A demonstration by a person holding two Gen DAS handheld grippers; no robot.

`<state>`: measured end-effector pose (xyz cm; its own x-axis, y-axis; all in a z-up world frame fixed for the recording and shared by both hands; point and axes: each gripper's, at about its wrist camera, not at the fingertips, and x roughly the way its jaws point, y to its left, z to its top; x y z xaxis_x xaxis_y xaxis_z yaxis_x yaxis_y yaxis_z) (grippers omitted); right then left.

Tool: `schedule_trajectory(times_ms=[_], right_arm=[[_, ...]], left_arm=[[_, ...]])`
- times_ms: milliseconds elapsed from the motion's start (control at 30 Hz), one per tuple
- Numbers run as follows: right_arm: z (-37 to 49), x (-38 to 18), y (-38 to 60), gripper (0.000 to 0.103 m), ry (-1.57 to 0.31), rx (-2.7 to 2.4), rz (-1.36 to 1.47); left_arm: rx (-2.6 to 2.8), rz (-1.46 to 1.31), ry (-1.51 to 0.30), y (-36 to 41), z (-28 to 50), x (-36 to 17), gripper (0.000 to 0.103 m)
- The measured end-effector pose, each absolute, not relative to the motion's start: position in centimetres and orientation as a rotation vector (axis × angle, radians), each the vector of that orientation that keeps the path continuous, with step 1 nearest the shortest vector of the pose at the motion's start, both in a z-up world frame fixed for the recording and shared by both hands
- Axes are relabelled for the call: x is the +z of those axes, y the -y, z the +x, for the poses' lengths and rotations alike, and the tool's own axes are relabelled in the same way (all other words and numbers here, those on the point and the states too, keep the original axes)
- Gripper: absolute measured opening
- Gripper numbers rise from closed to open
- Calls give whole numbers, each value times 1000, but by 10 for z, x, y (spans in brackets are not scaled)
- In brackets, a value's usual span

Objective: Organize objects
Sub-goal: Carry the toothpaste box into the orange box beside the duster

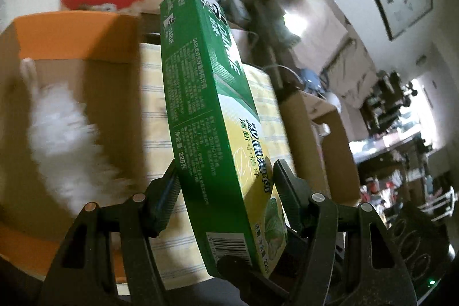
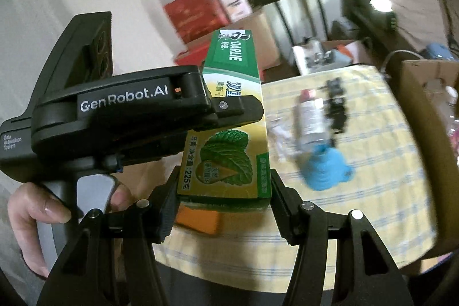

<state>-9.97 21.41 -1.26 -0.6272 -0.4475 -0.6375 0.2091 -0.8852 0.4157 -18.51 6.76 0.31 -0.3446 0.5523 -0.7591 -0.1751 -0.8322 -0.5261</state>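
A long green and yellow Darlie toothpaste box (image 1: pixel 206 93) is held in the air above the table by both grippers. My left gripper (image 1: pixel 226 182) is shut on its lower half, a pad pressing each wide face. In the right wrist view the same toothpaste box (image 2: pixel 229 157) stands on end between the pads of my right gripper (image 2: pixel 223 191), which is shut on its near end. The black housing of the left tool (image 2: pixel 114 111) crosses the box higher up, with a person's hand (image 2: pixel 31 214) on its handle.
An open cardboard box with orange flaps (image 1: pixel 71 27) holds a white fluffy thing (image 1: pixel 63 134), left of the yellow checked tablecloth (image 2: pixel 373 191). On the cloth lie a white tube (image 2: pixel 309 119), a blue funnel (image 2: pixel 327 171) and a black clip chain (image 2: pixel 335 105). Another carton (image 2: pixel 424 105) stands on the right.
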Motion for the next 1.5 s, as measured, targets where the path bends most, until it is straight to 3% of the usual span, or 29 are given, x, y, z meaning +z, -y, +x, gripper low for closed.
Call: schedule_trajectory(times_ms=[833, 1167, 1367, 1500], right_arm=[[-123, -51, -51, 59, 126, -2177, 1178], [-140, -61, -37, 59, 105, -2130, 1236], [-142, -79, -26, 59, -27, -2165, 1303], [-148, -82, -31, 61, 13, -2150, 1316]], left_arm=[[2298, -1519, 826, 100, -174, -58, 61], [2290, -1590, 811, 121, -181, -70, 61], [2306, -1613, 799, 127, -177, -74, 62], [2322, -1595, 802, 132, -174, -70, 62]])
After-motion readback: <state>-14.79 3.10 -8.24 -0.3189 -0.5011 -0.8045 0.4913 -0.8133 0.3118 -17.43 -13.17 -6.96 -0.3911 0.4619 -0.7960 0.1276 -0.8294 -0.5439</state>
